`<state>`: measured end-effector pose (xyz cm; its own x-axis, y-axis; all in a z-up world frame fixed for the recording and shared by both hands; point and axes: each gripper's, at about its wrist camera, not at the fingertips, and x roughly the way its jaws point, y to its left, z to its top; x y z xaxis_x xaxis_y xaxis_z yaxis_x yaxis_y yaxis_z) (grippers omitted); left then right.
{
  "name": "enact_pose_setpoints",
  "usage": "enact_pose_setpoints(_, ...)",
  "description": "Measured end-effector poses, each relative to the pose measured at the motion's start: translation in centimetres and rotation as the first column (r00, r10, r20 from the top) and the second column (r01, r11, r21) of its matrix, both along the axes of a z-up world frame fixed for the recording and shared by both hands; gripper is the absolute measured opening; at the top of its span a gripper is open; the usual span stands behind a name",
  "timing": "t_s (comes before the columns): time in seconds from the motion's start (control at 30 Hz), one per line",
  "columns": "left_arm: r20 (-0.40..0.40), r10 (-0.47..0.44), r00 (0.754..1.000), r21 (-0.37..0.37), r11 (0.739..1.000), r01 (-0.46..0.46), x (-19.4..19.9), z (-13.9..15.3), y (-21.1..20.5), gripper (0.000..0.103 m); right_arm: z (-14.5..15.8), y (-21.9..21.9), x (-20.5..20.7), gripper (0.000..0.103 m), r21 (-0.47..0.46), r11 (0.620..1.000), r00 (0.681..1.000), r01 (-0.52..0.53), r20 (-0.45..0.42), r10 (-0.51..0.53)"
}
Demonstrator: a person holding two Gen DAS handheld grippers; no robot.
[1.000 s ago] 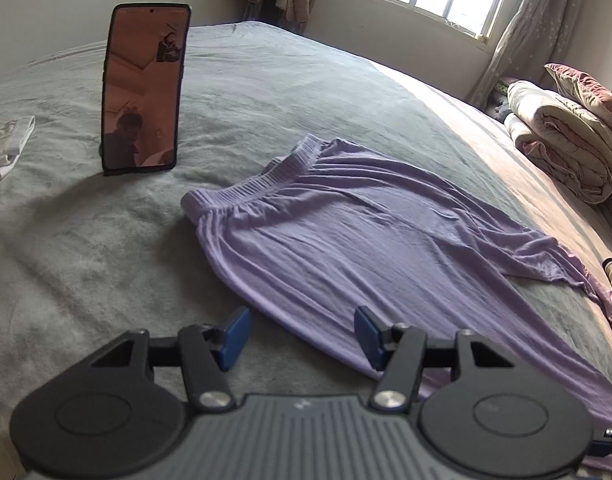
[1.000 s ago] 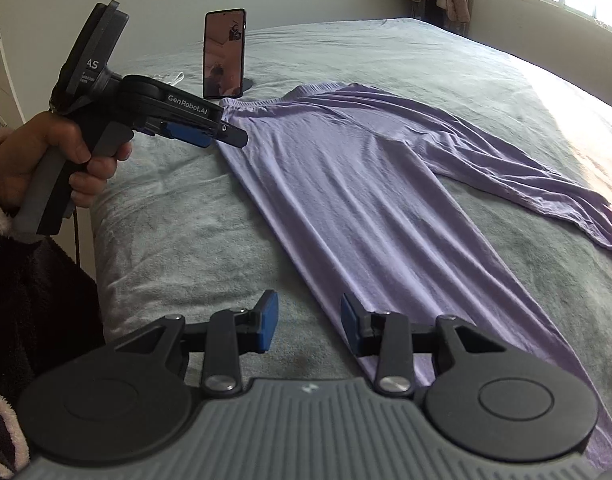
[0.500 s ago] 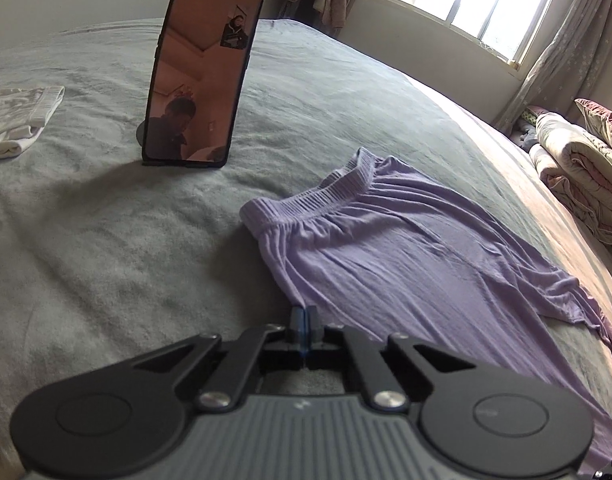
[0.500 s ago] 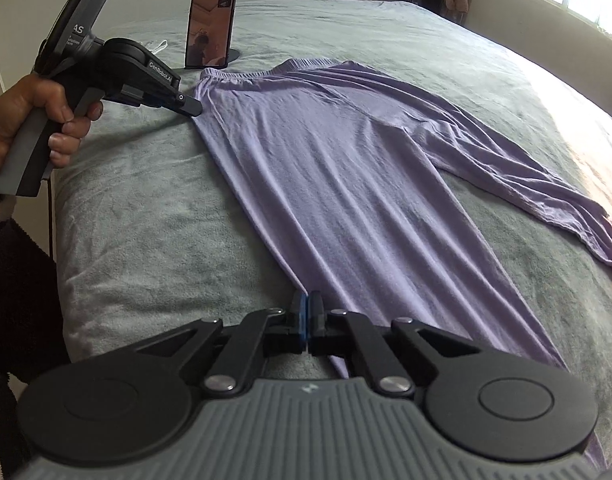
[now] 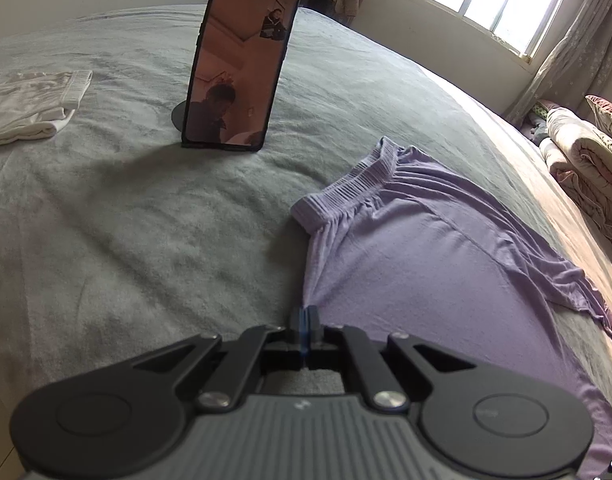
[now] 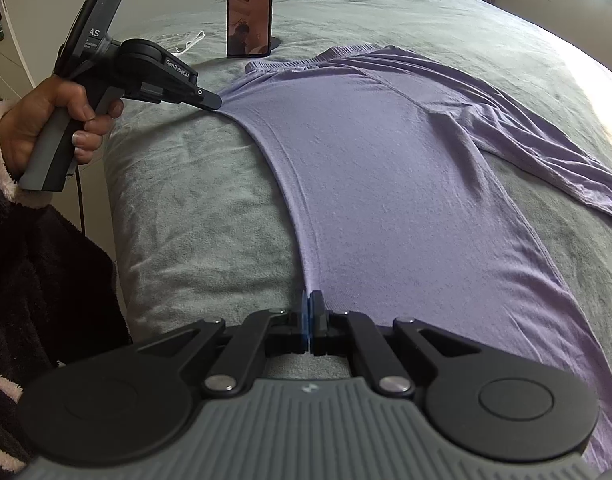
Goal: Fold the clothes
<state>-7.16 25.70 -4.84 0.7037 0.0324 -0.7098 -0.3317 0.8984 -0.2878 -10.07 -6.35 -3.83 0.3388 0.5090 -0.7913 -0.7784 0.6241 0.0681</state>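
- Both grippers now pinched shut on the near edge of the pants [image 6: 386, 168]; a second ago both stood spread over that same edge.
- Left gripper [image 5: 304, 320]: pads pressed together on a thin fold of hem-side cloth, just below the waistband [image 5: 346, 192].
- Right gripper [image 6: 309, 312]: pads pressed together on the same long edge, further down the leg; cloth pulled to a point at the pads.
- In the right view, left gripper tip [image 6: 211, 102] at 10 o'clock, touching the pants edge near the waist, held by a hand [image 6: 53, 120].
- Left view shifted closer toward phone [image 5: 241, 64] and waistband than a second ago; right view much the same.
- Meaning, as a judgement: grasp step looks done, two hold points on one side seam; next likely a lift and carry of that edge across to 2 o'clock for a lengthwise fold. Nothing folded yet.
- Pants lying flat on the grey bed [image 6: 193, 184], right of centre in the left view, centre in the right view.
- Long axis in the right view: from 11 o'clock (waist) to 5 o'clock (leg end, out of frame at bottom right).
- Waistband pointing toward the phone at 12 o'clock; far leg splayed off toward 3 o'clock, apart from the near leg.
- White garment [image 5: 29, 108] at 10 o'clock in the left view, well apart, untouched.
- Risk: thin pinch could slip on lift; splayed far leg may need straightening.
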Motion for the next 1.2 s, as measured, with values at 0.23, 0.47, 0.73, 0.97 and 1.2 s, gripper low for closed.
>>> enact_pose_setpoints(0.23, 0.072, -0.057, 0.996, -0.172, 0.983, 0.069, 1.5, -0.1, 1.5, 0.05, 0.1, 0.0, 0.2, 0.013, 0.01, 1.0, 1.0, -0.009, 0.01, 0.009)
enact_pose_setpoints(0.47, 0.132, 0.074, 0.989, -0.281, 0.959, -0.034, 3.2, -1.4, 3.6, 0.041, 0.1, -0.4, 0.7, 0.014, 0.046, 0.998, 0.999, 0.037, -0.005, -0.037)
enact_pose_setpoints(0.73, 0.055, 0.092, 0.994, 0.0, 0.996, -0.093, 4.2, -0.1, 0.9, 0.01, -0.1, -0.7, 1.1, 0.014, 0.078, 0.995, 0.998, 0.06, -0.032, -0.057)
enact_pose_setpoints(0.97, 0.135, 0.093, 0.986, 0.036, 0.994, -0.099, 3.7, 1.4, -0.1, 0.057, 0.4, -1.0, 1.8, 0.052, 0.094, 0.991, 0.996, 0.091, -0.015, -0.089)
enact_pose_setpoints(1.2, 0.144, 0.029, 0.989, -0.018, 0.999, -0.027, 5.1, 2.1, -2.1, 0.058, 0.3, -1.2, 3.5, 0.052, 0.101, 0.985, 0.99, 0.142, -0.018, -0.141)
